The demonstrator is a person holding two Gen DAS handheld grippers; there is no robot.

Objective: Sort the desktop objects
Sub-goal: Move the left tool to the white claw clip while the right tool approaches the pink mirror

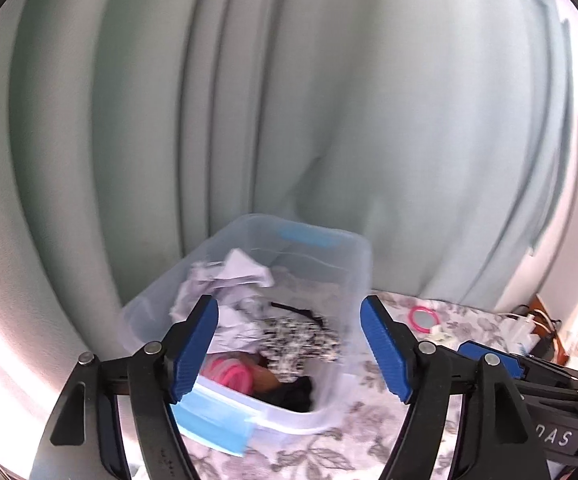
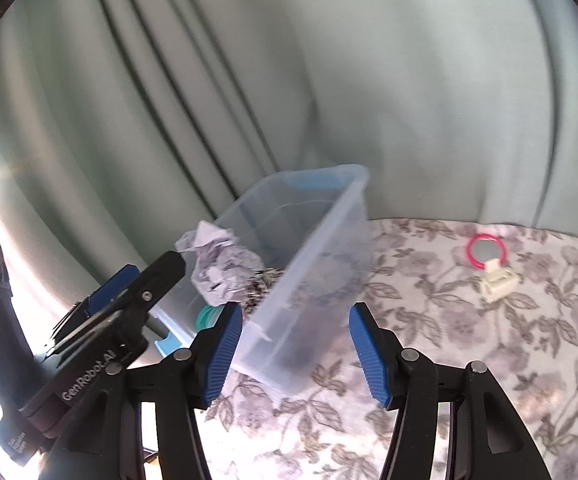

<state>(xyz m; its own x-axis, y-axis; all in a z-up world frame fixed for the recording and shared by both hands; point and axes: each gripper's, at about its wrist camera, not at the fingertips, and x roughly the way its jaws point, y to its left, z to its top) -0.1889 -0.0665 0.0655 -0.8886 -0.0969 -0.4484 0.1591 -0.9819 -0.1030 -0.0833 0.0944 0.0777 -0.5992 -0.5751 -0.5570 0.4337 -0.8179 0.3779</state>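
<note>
A clear plastic bin (image 1: 353, 280) with blue handles sits on the floral cloth (image 1: 369, 432). It holds crumpled paper (image 1: 229, 276), a black-and-white patterned fabric (image 1: 297, 340), a pink coil (image 1: 233, 374) and dark items. My left gripper (image 1: 289, 348) is open and empty just above the bin's near end. My right gripper (image 2: 295, 354) is open and empty at the bin's (image 2: 317, 240) near right corner; the paper (image 2: 221, 268) shows there too. A pink ring (image 2: 485, 250) and a cream clip (image 2: 499, 282) lie on the cloth to the right.
A pale green curtain (image 1: 289, 100) hangs close behind the table. The left gripper body (image 2: 101, 320) shows in the right wrist view. The pink ring (image 1: 423, 318) lies right of the bin, and cables and clutter (image 1: 529, 324) sit at the far right.
</note>
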